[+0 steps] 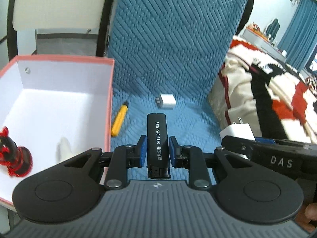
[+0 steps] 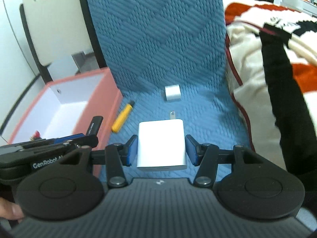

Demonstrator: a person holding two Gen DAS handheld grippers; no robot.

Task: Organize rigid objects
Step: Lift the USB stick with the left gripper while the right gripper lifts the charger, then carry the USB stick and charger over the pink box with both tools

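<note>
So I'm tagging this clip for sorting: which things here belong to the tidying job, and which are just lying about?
Part of the job:
- black lighter, held in left gripper
- white charger plug, held in right gripper
- small white adapter
- yellow utility knife
- pink box

Just lying about:
- patterned blanket
- blue quilted cover

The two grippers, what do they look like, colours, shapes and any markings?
Both match: the left gripper and right gripper have black linkage arms with silver pivot pins, blue finger pads, two round black discs and a ribbed grey body bearing a small white logo. Seen side-on, the right one reads "DAS" and the left one "GenRobot" in white lettering.
</note>
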